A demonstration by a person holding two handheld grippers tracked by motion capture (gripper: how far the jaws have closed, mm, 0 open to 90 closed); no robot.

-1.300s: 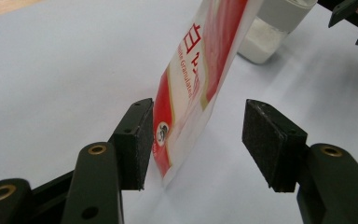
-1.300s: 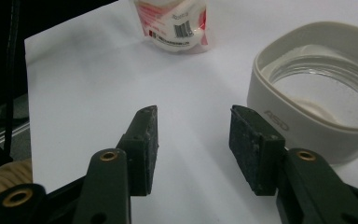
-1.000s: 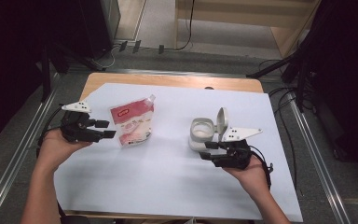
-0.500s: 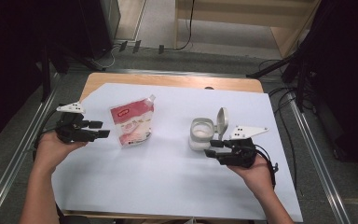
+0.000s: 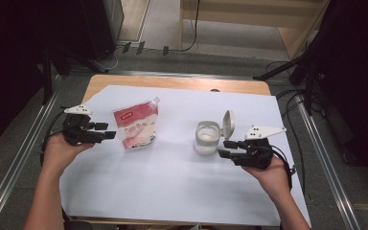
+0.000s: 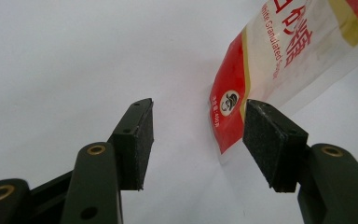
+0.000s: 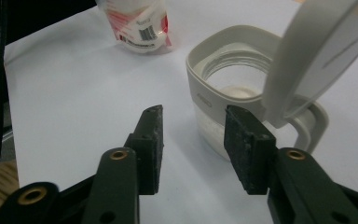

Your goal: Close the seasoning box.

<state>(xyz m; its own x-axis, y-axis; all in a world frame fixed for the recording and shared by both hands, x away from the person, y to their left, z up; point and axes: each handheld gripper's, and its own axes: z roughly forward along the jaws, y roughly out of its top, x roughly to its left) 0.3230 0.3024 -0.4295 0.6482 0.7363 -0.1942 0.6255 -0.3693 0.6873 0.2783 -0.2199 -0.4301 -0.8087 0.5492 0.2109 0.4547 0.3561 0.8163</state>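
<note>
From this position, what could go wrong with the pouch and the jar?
1. The jar stands with its lid flipped up, and the open right gripper is close beside it; a bump could tip it and spill the white contents.
2. The pouch is soft and lies flat, so the open left gripper may pinch only film and let it slip.

A lab-like recording room: a wooden table (image 5: 172, 82) under a white sheet (image 5: 172, 163), metal floor rails (image 5: 19, 158), loose cables (image 5: 294, 93) and dark curtains (image 5: 9, 57) around.
</note>
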